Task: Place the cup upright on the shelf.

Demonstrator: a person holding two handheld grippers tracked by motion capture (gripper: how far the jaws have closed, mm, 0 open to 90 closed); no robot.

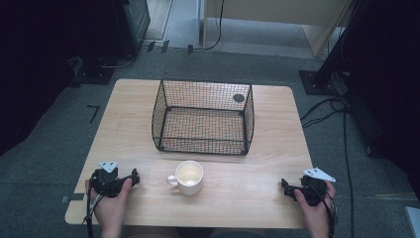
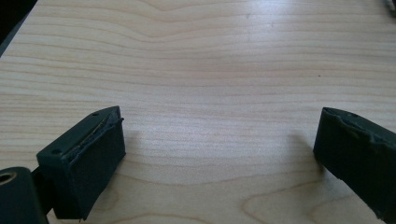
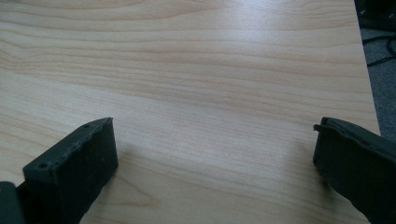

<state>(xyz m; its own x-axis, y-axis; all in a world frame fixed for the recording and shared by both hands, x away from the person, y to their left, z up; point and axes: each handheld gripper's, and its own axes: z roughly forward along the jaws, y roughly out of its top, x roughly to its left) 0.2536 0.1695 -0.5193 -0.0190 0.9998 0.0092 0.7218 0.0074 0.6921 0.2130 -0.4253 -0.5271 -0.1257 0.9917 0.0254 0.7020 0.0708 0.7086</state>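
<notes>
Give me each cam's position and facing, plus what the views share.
High view: above the person's side, looking forward and down at table, mug, wire basket; both hands, left gripper, right gripper.
Left gripper view: rides left gripper, jaws apart, facing bare wood.
Right gripper view: rides right gripper, jaws apart, table edge at its right.
Shared: the same wooden tabletop.

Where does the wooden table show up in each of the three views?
High view: wooden table mid-frame, bearing a wire basket and a white mug.
Left gripper view: bare tabletop stretching beyond the open left gripper.
Right gripper view: tabletop beyond the open right gripper, its edge at the right.
Shared landmark: the light wood grain.
</notes>
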